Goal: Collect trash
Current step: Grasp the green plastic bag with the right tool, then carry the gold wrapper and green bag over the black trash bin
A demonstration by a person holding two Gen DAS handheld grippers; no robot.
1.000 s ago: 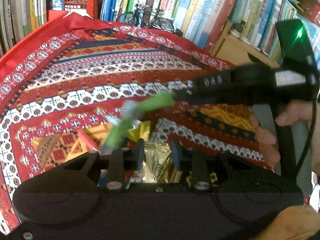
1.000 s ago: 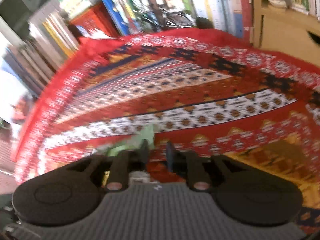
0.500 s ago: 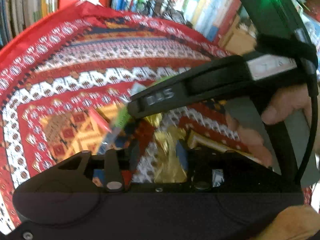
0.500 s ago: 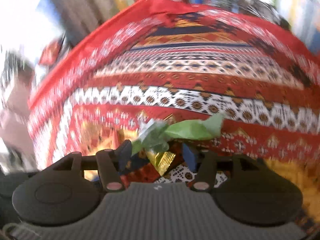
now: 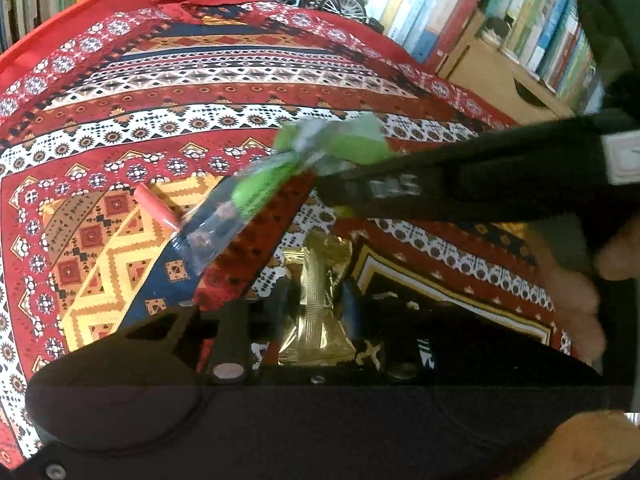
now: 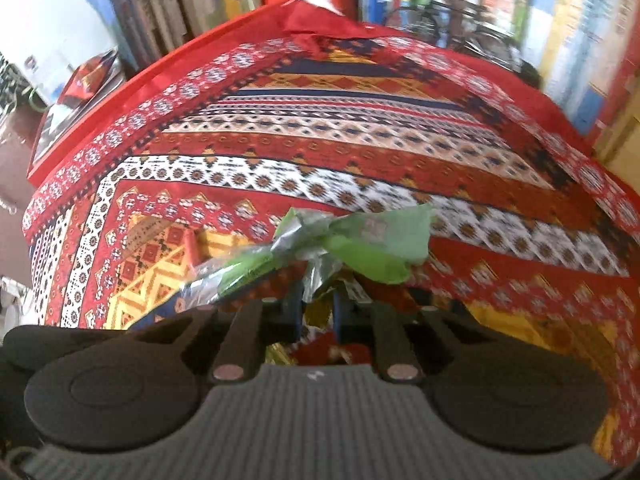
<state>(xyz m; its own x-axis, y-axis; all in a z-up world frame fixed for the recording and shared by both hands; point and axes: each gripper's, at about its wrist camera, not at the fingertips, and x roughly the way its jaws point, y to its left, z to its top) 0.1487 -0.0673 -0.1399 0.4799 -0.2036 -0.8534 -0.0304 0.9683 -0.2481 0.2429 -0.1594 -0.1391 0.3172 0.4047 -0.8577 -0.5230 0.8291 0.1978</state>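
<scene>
Black left gripper (image 5: 316, 300), blue-padded fingers (image 6: 293, 312), grey ribbed right gripper (image 6: 316, 312)

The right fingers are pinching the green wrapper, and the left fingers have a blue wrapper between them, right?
Not quite. The wrapper between the fingers of the left gripper is gold, not blue; the left wrist view shows it, with those fingers closing in. The rest holds: the right gripper pinches the green wrapper.

We cannot read the blurred book spines (image 6: 568, 20) beyond the cloth's (image 6: 360, 128) far edge. The gold wrapper's (image 5: 320, 292) lower end is hidden behind the left gripper's (image 5: 316, 308) body, and the right gripper's (image 5: 460, 184) handle runs off the picture's right edge
</scene>
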